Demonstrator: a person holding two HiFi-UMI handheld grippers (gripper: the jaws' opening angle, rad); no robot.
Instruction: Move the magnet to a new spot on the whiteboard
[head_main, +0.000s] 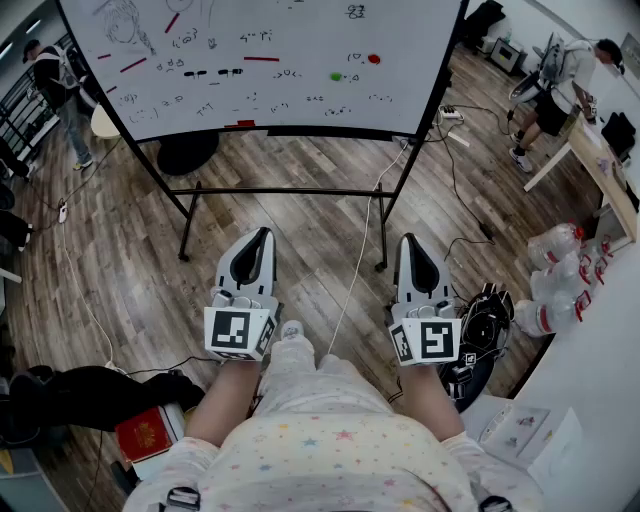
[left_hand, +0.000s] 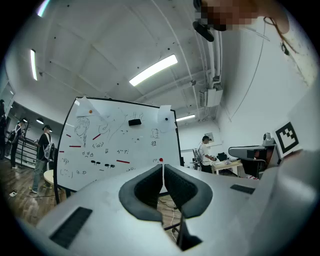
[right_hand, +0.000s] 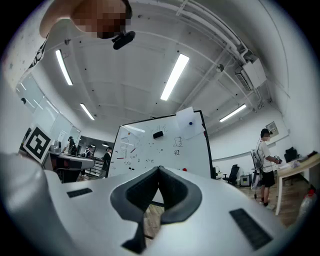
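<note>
Whiteboard (head_main: 300, 105) is standing on its frame across the wood floor, well apart from both tools. Several magnets are sitting on it. A round red magnet (head_main: 373, 59) is near the right edge, a round green magnet (head_main: 336, 76) is just beside it to the lower left, and red and black bar pieces are lying further left. The task is not saying which one is meant; the round red magnet is looking like a fair candidate.

Handling, by judgement: a small button magnet is probably going to be light, rigid and smooth-faced, clinging flat to the board. It is likely best pinched across its rim from opposite sides, then tilted or slid off rather than pulled straight out. A shallow rim may be prone to slipping from the pads.

Left tool (head_main: 263, 234): jaws are meeting at the tips with only a hairline between the pads, and nothing is sitting between them. Right tool (head_main: 411, 241): jaws are likewise pressing together, empty. Both are pointing toward the board and touching nothing. Either would be needing to open before closing in on a magnet.
</note>
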